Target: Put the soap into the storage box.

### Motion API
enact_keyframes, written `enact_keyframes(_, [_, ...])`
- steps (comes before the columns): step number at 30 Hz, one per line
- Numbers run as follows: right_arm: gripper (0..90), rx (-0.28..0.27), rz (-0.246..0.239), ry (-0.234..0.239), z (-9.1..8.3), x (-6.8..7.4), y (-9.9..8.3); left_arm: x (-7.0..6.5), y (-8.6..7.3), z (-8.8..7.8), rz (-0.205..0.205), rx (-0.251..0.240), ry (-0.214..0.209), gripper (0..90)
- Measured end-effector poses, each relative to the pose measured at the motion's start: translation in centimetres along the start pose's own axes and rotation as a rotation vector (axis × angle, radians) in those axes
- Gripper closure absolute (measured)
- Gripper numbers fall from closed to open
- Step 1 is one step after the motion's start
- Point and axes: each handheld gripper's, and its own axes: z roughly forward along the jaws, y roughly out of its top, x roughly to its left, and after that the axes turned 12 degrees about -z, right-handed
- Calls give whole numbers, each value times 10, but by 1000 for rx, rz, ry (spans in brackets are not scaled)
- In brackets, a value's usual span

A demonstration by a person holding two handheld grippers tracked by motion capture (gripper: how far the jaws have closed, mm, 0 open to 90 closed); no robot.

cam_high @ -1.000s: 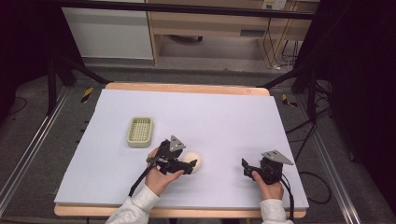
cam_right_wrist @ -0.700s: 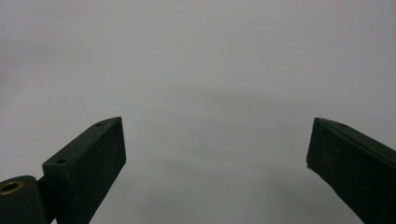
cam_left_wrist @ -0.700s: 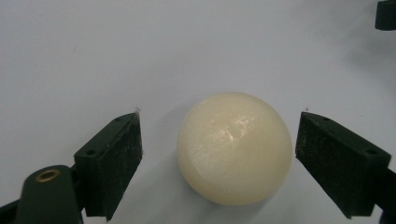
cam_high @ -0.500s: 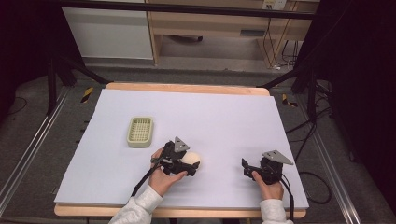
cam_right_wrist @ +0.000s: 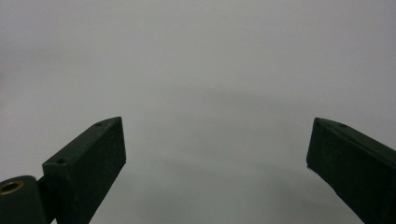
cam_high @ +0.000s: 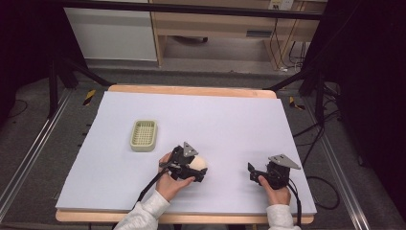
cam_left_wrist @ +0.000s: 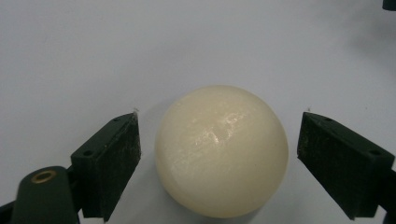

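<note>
The cream ball (cam_left_wrist: 221,151) lies near the worktop's (cam_high: 230,115) front edge, between the left gripper's (cam_left_wrist: 218,156) just-opened jaws, untouched by either pad; the right gripper (cam_right_wrist: 215,163) gapes empty, farther off.

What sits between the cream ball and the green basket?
Nothing: the high view shows bare white table cover between the cream ball and green basket.

We take this for a lab: a covered table (cam_high: 191,110) inside a dark metal frame (cam_high: 57,72), cables (cam_high: 282,43) trailing across the floor.
</note>
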Motion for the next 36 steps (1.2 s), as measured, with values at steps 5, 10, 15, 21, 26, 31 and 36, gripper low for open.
enact_keyframes(5, [51,0,3,0,0,0,0,0,-1,3,-2,11,7,139])
enact_keyframes(10, [51,0,-1,0,0,0,0,0,-1,6,0,30,12,146])
enact_keyframes(15, [51,0,-1,0,0,0,0,0,-2,8,-2,39,11,163])
enact_keyframes(21, [51,0,0,0,0,0,0,0,-3,11,3,47,16,193])
enact_keyframes(26, [51,0,-1,-1,0,0,0,0,-4,13,-5,52,9,223])
enact_keyframes(31, [51,5,7,5,0,0,0,-1,-4,13,-6,49,18,234])
enact_keyframes(36, [51,2,3,1,0,0,0,-1,-4,14,-10,47,21,235])
